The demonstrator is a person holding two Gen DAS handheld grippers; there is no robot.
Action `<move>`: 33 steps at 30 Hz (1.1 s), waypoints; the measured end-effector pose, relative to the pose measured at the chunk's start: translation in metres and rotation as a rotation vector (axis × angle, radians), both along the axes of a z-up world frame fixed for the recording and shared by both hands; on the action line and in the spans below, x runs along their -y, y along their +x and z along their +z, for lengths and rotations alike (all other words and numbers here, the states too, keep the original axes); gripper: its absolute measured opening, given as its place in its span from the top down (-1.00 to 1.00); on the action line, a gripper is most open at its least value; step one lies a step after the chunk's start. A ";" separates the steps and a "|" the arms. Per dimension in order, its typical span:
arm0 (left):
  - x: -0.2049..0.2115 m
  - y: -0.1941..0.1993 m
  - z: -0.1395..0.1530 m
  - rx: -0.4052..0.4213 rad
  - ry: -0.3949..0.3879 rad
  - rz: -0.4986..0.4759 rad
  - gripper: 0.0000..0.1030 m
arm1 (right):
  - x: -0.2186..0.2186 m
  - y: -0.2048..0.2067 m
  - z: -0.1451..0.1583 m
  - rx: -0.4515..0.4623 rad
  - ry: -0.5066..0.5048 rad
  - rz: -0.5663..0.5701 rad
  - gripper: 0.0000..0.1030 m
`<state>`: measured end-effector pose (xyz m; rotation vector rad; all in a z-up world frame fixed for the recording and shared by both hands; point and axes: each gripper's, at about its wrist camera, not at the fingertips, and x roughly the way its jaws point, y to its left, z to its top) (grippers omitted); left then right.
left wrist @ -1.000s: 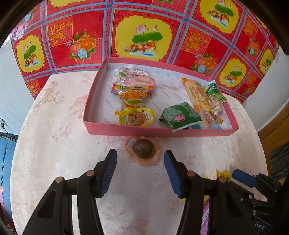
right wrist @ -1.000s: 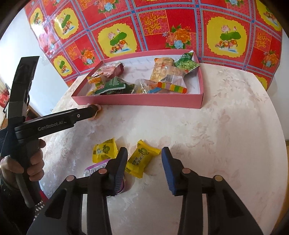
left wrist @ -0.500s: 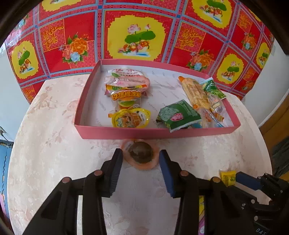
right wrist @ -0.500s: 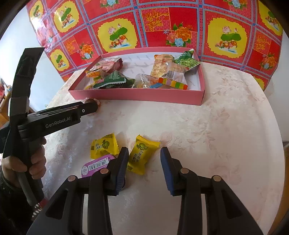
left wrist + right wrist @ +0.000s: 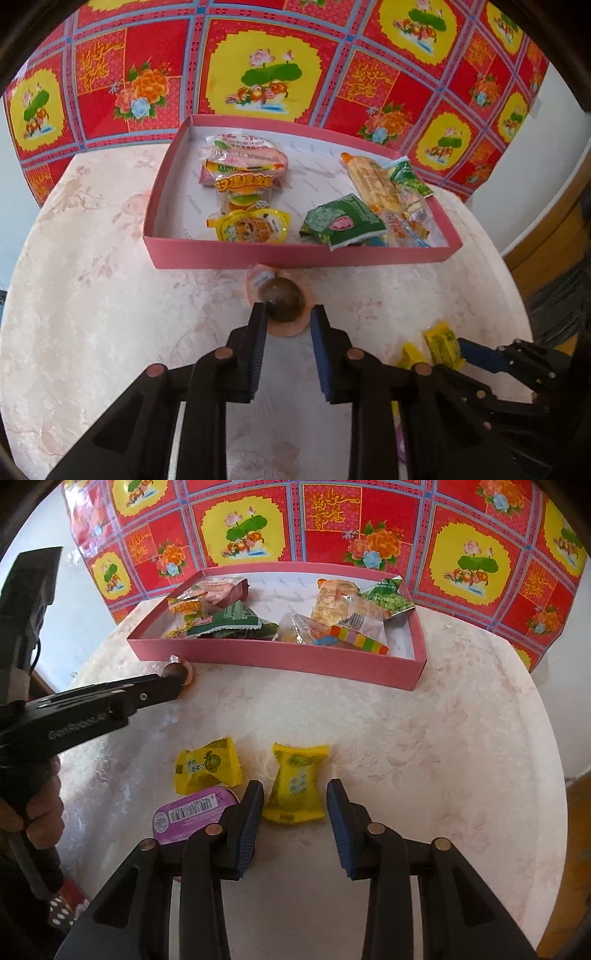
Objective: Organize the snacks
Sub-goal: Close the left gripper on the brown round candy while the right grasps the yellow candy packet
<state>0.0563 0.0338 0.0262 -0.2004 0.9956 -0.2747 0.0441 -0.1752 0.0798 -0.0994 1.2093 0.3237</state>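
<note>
Left wrist view: left gripper (image 5: 286,319) straddled jelly cup (image 5: 281,303), jaws narrowed to its sides, contact uncertain.
Cup's place: on table (image 5: 92,295), just before pink box (image 5: 295,256).
Right wrist view: right gripper (image 5: 295,803) flanked yellow candy (image 5: 297,784), jaws wide, not touching.
Nearby: second yellow candy (image 5: 208,766), purple cup (image 5: 192,812).
Step judged: pickup under way.
Next move: squeeze, lift, clear box wall.

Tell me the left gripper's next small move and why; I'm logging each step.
Probably close the left gripper on the brown jelly cup. Its fingers already flank the cup with small gaps either side, and the cup sits on the table just outside the pink box, where the other snacks lie.
</note>
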 end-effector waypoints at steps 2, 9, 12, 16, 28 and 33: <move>-0.005 -0.001 0.002 -0.001 -0.025 -0.004 0.59 | -0.001 0.001 0.000 -0.009 -0.008 -0.007 0.34; -0.022 -0.003 0.007 -0.008 -0.068 -0.015 0.67 | 0.000 0.001 -0.001 -0.015 0.001 -0.019 0.35; -0.024 -0.003 0.007 -0.018 -0.078 -0.009 0.67 | 0.002 0.001 -0.001 -0.009 0.017 -0.026 0.35; -0.018 -0.002 0.003 -0.037 -0.060 -0.011 0.67 | 0.007 0.002 0.004 0.016 0.039 -0.018 0.35; -0.013 0.011 0.002 -0.065 0.019 0.102 0.26 | 0.023 0.014 0.016 0.071 0.129 0.012 0.35; -0.008 0.016 0.002 -0.063 0.077 0.120 0.17 | 0.033 0.020 0.016 0.078 0.166 0.009 0.35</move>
